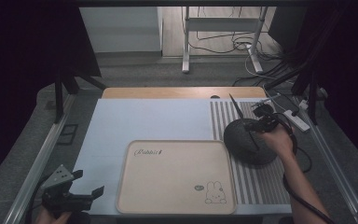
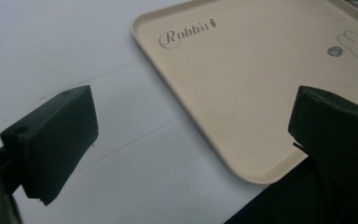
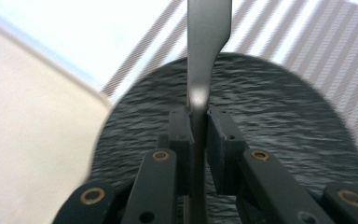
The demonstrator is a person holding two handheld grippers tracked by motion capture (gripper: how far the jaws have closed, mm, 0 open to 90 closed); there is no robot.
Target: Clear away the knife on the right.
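The right gripper (image 1: 260, 122), at the right of the high view, has its jaws clamped on the flat metal handle of a utensil (image 3: 204, 51), most likely so the utensil can be carried or set down without slipping. In the right gripper view the handle runs straight up from between the jaws toward the top of the frame, narrow where it is pinched and widening above. In the high view its thin dark end pokes up and to the left of the hand. What kind of utensil it is cannot be told, since its working end is hidden.

Directly below the gripper lies a dark, round, textured plate (image 1: 249, 142) on the striped mat (image 1: 261, 182), just beside the right edge of the beige tray (image 1: 177, 179). The tray, printed with "Rabbit" and a small rabbit drawing, sits bare at the lower centre of the tabletop (image 1: 140, 121).

The left gripper (image 1: 87, 183) waits at the lower left with its jaws wide apart and empty, hovering near the tray's left edge, seemingly kept out of the way.
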